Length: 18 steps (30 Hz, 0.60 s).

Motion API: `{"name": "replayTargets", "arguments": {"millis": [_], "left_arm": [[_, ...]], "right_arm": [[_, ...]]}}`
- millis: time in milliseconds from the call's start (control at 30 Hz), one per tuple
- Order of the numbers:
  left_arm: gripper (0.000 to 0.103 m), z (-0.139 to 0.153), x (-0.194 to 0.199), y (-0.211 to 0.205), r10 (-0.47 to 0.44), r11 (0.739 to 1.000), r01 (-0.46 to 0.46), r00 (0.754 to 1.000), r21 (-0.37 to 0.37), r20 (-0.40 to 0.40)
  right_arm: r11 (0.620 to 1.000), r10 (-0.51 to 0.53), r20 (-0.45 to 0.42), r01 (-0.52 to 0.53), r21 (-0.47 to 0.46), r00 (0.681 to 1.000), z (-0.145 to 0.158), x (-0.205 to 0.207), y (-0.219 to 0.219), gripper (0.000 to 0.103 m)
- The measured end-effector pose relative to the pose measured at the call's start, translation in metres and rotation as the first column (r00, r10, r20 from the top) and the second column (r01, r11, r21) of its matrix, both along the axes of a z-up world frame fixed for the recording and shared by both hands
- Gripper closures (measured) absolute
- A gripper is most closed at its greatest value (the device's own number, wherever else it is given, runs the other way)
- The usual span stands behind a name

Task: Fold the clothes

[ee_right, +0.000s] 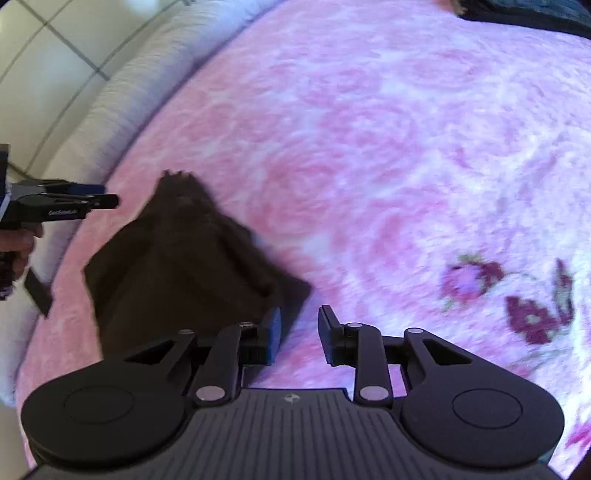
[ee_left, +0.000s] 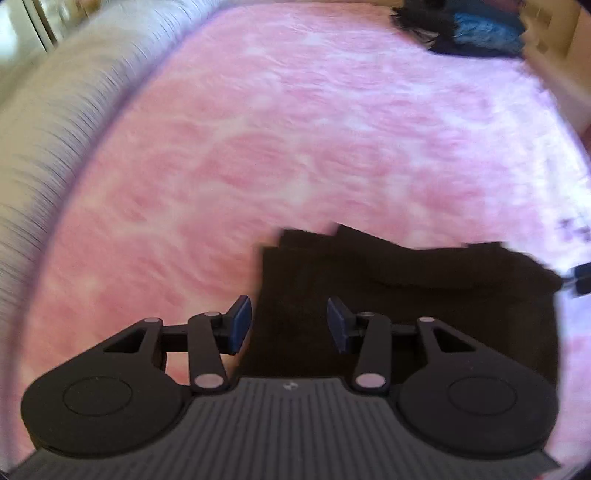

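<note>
A dark brown folded garment [ee_left: 399, 295] lies on the pink blanket [ee_left: 295, 129]. My left gripper [ee_left: 290, 323] is open and empty, just above the garment's near left edge. In the right wrist view the same garment [ee_right: 184, 266] lies left of centre. My right gripper [ee_right: 299, 332] is open and empty beside the garment's right corner, over the blanket [ee_right: 369, 147]. The left gripper [ee_right: 92, 199] shows at the far left of the right wrist view, held in a hand. The right gripper's tip [ee_left: 581, 278] shows at the right edge of the left wrist view.
A pile of dark and blue clothes [ee_left: 469, 29] lies at the far right of the bed. A white quilted mattress edge [ee_left: 74, 110] runs along the left. A tiled floor [ee_right: 55, 55] lies beyond it. Purple flowers [ee_right: 517, 295] mark the blanket at the right.
</note>
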<state>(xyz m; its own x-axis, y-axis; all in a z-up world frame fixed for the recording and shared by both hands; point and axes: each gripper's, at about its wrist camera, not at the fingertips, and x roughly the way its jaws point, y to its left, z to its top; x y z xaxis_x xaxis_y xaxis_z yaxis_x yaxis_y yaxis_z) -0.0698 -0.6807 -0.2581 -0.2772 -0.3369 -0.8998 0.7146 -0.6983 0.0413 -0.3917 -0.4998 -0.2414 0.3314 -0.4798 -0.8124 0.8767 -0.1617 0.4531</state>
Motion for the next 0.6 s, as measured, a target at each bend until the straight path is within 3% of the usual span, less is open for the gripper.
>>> {"name": "replayTargets", "arguments": {"millis": [100,200,267,400,533,600], "left_arm": [[0.063,-0.024,-0.022,0.015,-0.054,0.997,0.056,0.998,0.056,-0.032],[0.064,-0.053,-0.042,0.014,-0.041,0.997,0.043,0.999,0.066,-0.03],[0.062,-0.063,-0.044,0.001,0.019,0.997,-0.015,0.998,0.07,-0.06],[0.063,-0.065,-0.034,-0.026,0.163,0.983,-0.152,0.98,0.103,-0.112],[0.064,-0.036,-0.015,-0.026,0.219,0.976,-0.216,0.972,0.034,-0.092],[0.062,-0.021,0.002,-0.023,0.239,0.971,-0.238,0.965,0.018,-0.111]], "right_arm": [[1.0,0.029,0.038,-0.029,-0.007,0.999,-0.005,0.015,-0.003,0.071],[1.0,0.017,0.049,-0.018,0.012,0.999,-0.021,0.026,-0.018,0.07],[0.999,-0.006,0.04,0.004,0.042,0.999,-0.031,0.024,-0.027,0.093],[0.996,-0.066,0.036,0.064,0.067,0.997,-0.037,0.003,-0.03,0.099],[0.997,-0.051,0.0,0.051,0.061,0.999,-0.03,-0.002,-0.018,0.079],[0.999,-0.024,-0.045,0.026,0.035,0.999,-0.02,0.004,-0.013,0.078]]}}
